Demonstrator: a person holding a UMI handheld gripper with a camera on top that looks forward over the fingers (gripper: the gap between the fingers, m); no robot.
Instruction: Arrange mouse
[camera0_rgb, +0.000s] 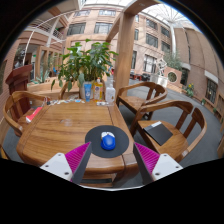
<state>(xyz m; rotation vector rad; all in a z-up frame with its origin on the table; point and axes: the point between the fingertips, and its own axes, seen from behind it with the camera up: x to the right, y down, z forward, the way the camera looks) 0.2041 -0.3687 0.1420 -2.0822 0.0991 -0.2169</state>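
- The blue mouse (108, 142) sits on a round dark mouse pad (106, 139), near the pad's middle, resting on its own support.
- The mouse pad lies on the near edge of a wooden slatted table (65, 125), just ahead of the fingers.
- The gripper (108, 160) hangs just short of the table edge with its fingers spread wide and released; nothing is held between them.
- The left pink pad (76, 157) and the right pink pad (147, 157) flank the mouse and its pad, both apart from the mouse.
- A dark flat item like a notebook (158, 133) lies on the seat of the wooden chair (176, 125) to the right of the table.
- At the far end of the table stands a leafy potted plant (86, 64), with a bottle (110, 92) just beside it.
- A red object (33, 114) lies near the table's left side; what it is cannot be told.
- Another wooden chair (20, 105) stands at the left, and a third (140, 97) at the far right corner.
- Beyond is a courtyard with a multi-storey building (120, 35).
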